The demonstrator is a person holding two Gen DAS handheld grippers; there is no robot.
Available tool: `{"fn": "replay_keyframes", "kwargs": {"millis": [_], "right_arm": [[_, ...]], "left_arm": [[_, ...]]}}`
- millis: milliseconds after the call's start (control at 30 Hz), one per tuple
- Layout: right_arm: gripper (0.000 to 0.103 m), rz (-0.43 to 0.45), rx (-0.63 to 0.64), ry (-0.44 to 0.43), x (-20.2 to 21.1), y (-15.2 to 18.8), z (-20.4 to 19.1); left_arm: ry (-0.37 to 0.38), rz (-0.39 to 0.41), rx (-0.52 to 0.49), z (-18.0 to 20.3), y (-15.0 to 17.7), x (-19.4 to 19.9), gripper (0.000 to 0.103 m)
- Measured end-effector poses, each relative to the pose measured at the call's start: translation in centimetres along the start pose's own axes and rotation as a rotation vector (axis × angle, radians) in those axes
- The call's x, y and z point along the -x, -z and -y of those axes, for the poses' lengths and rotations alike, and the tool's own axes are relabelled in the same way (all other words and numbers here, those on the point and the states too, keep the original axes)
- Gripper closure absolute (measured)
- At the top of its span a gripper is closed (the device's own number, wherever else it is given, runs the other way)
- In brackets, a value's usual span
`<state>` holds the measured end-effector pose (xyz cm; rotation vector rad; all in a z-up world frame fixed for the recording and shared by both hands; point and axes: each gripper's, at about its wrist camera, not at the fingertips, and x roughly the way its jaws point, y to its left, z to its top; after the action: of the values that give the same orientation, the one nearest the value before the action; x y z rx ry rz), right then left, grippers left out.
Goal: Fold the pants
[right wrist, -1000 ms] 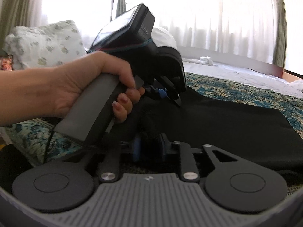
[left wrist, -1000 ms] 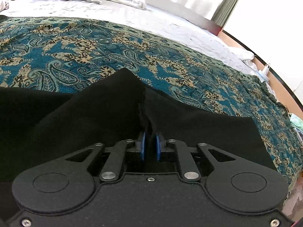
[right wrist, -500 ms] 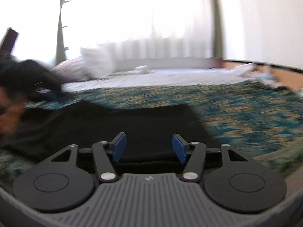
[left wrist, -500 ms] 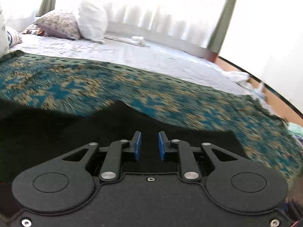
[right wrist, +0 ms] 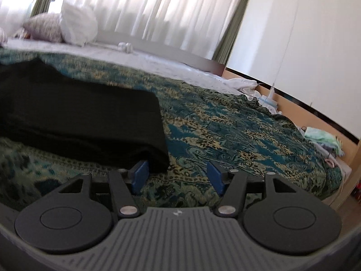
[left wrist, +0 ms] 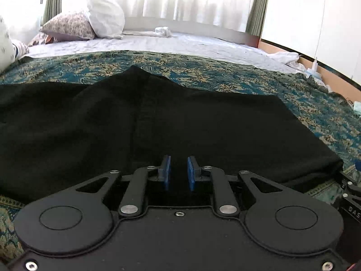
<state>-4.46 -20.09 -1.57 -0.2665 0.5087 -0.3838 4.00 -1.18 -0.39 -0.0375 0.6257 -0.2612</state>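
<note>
The black pants (left wrist: 158, 117) lie folded and flat on the teal patterned bedspread (left wrist: 225, 74). My left gripper (left wrist: 178, 160) hovers over their near edge. Its blue pads stand a narrow gap apart and are closing, with no cloth pinched between them. In the right wrist view the pants (right wrist: 79, 113) fill the left side, their near right corner just beyond the left pad. My right gripper (right wrist: 177, 164) is open wide over the bare bedspread (right wrist: 225, 131), with nothing between its fingers. A black part of that gripper (left wrist: 349, 194) shows at the left wrist view's right edge.
Two pillows (left wrist: 103, 20) and a rolled white cloth (left wrist: 162, 30) lie at the far side on a white sheet (left wrist: 180, 43). The bed ends at the right, where loose clothes and small items (right wrist: 322, 137) lie on the floor by the wall.
The left gripper let go of the raised fold and drew back; the pants now lie flat. The right view swung right, away from the hand and left gripper, and its jaws spread wider.
</note>
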Motion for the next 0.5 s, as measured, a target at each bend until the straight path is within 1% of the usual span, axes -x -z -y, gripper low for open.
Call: {"fn": "replay_keyframes", "kwargs": {"millis": [67,200,233,267,300,333,367,433,500], "right_arm": [[0.031,0.012,0.021,0.005,-0.1,0.0,-0.6],[0.031,0.033,0.002,0.005,-1.0,-0.6,-0.4],[0.031,0.032,0.013,0.010,-1.3,-0.7,-0.3],[0.031,0.032,0.040,0.033,-1.6,-0.7,-0.2],[0.030,0.036,0.072,0.071,-2.0,-0.6,0.0],[0.023,0.035,0.099,0.078,-2.3,-0.4,0.4],[0.020,0.036,0.105,0.064,-2.4,-0.2,1.0],[0.017,0.037,0.105,0.027,-2.4,0.1,1.9],[0.016,0.040,0.121,0.013,-2.3,0.2,2.1]], "left_arm": [[-0.002,0.008,0.005,-0.1,0.3,-0.1,0.087],[-0.003,0.030,-0.006,-0.3,0.7,0.0,0.086],[0.000,0.034,0.003,-0.4,0.7,-0.1,0.086],[0.006,0.035,0.028,-0.7,0.8,-0.1,0.086],[0.014,0.034,0.047,-1.0,0.7,-0.1,0.086],[0.018,0.033,0.069,-1.3,0.8,-0.1,0.087],[0.022,0.034,0.080,-1.5,0.8,-0.1,0.088],[0.028,0.039,0.084,-1.8,1.0,-0.1,0.089],[0.032,0.044,0.081,-2.0,1.1,0.0,0.089]]}}
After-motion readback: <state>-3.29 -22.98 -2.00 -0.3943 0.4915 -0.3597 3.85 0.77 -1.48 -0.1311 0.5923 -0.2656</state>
